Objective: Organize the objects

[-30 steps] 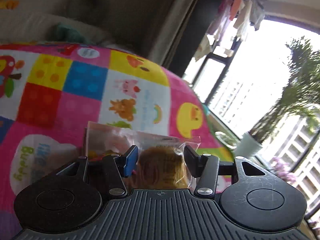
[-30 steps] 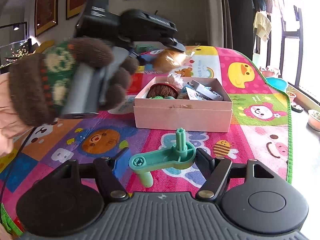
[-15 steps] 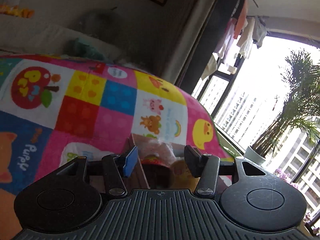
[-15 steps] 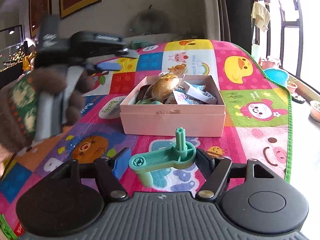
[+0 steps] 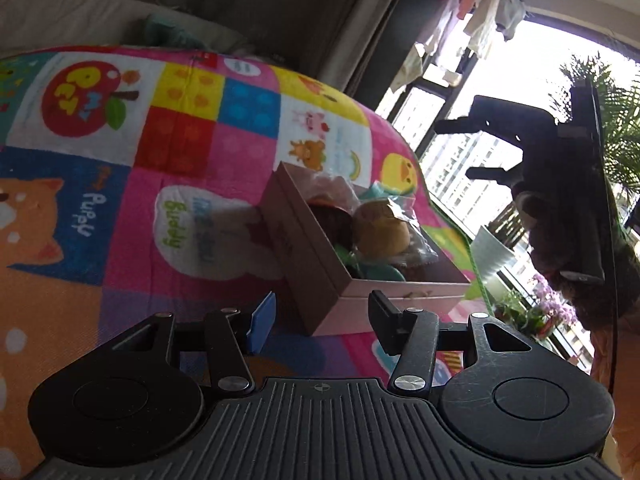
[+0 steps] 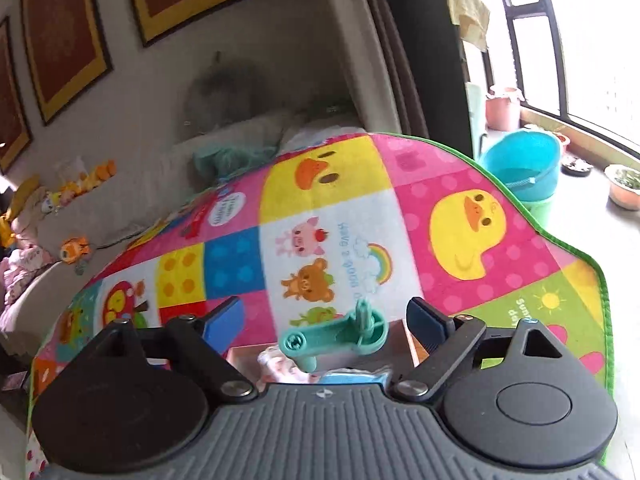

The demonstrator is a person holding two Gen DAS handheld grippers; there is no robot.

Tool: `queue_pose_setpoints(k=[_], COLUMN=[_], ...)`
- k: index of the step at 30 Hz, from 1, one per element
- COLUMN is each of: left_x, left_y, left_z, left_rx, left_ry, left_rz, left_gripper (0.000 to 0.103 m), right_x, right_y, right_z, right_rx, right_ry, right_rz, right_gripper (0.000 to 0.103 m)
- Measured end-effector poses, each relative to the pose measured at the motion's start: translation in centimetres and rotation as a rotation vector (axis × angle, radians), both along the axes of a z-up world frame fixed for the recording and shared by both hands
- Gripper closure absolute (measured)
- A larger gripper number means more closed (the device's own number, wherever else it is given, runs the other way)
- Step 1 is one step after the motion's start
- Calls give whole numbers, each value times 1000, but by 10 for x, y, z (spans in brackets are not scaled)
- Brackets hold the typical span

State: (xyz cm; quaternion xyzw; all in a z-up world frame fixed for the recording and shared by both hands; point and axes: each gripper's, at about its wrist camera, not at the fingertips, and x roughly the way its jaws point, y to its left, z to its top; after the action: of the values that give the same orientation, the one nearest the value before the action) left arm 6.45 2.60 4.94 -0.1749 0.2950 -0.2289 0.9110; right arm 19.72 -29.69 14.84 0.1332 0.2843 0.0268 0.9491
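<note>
Lying in the air between the right gripper's (image 6: 326, 320) fingers is a small teal plastic crank (image 6: 336, 334), the piece being sorted. It looks like a flat arm with a round boss at either end: the left boss carries a short stubby handle that hangs downward, and the right, wider boss carries a thin ribbed post that stands upward. Its long axis runs crosswise in the right wrist view, left to right and rising slightly toward the right, so the arm points from one finger toward the other. The jaws stand wide and both pads show a clear gap to the crank; what bears it cannot be told from this view. Just beneath it lies the far edge of the pink box (image 6: 332, 354), with a pale wrapped item and a blue-topped thing inside, all mostly hidden behind the gripper body.

From the left wrist view the same pink box (image 5: 320, 280) sits on the colourful play mat (image 5: 120, 208), its near corner turned toward the camera. Inside rests a brown round bun in a clear wrapper (image 5: 382, 230), beside a dark round item and something green. The left gripper (image 5: 320, 318) hangs just short of that corner, jaws wide apart and holding nothing. At the right edge, dark against the bright window, is the right gripper (image 5: 520, 152) in a brown knitted glove (image 5: 560, 248).
</note>
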Motion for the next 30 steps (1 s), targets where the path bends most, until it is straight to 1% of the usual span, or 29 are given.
queue_pose_setpoints(k=[3, 6, 8, 10, 12, 14, 15, 16, 17, 18, 19, 20, 21, 23, 26, 28, 29, 30], left_x=[14, 31, 41, 50, 61, 73, 79, 83, 87, 88, 88, 85, 82, 72, 61, 64, 66, 68], left_y=[5, -6, -19, -36, -53, -67, -71, -72, -67, -62, -56, -49, -41, -26, -1, 16, 24, 34], left_z=[-2, 1, 5, 6, 3, -2, -7, -10, -14, -16, -16, -15, -13, -9, -7, -10, -13, -16], left_rx=[-50, -59, -56, -14, 50, 125, 175, 205, 200, 193, 189, 191, 194, 190, 192, 199, 189, 169], left_ry=[40, 71, 69, 70, 97, 132, 155, 175, 193, 212, 224, 221, 206, 180, 144, 131, 135, 136], left_rz=[29, 41, 32, 40, 56, 81, 119, 155, 180, 197, 209, 223, 237, 267, 338, 373, 388, 398], left_gripper=[47, 47, 47, 47, 47, 47, 47, 41, 30, 23, 22, 22, 21, 18, 12, 4, 1, 1], right_x=[-22, -51, -71, -89, -103, -108, -109, -109, -108, -106, -104, -103, -102, -102, -100, -94, -92, -89], right_y=[-12, -21, -26, -27, -24, -17, -15, -12, -10, -7, -2, 4, 9, 27, 58, 77, 85, 94], right_z=[-10, -25, -37, -52, -71, -92, -102, -110, -116, -122, -126, -128, -129, -129, -128, -128, -127, -127], right_rx=[-46, -144, -209, -262, -312, -372, -385, -379, -364, -349, -341, -338, -339, -320, -353, -350, -353, -357], right_ry=[-13, -24, -23, -12, 20, 58, 76, 93, 106, 116, 120, 119, 116, 111, 98, 100, 99, 98], right_rz=[-16, -5, 23, 82, 154, 195, 209, 220, 230, 240, 251, 267, 282, 332, 346, 349, 350, 347], right_gripper=[14, 14, 14, 14, 14, 14, 14, 14, 14, 15, 19, 25, 29, 29, 29, 29, 29, 29])
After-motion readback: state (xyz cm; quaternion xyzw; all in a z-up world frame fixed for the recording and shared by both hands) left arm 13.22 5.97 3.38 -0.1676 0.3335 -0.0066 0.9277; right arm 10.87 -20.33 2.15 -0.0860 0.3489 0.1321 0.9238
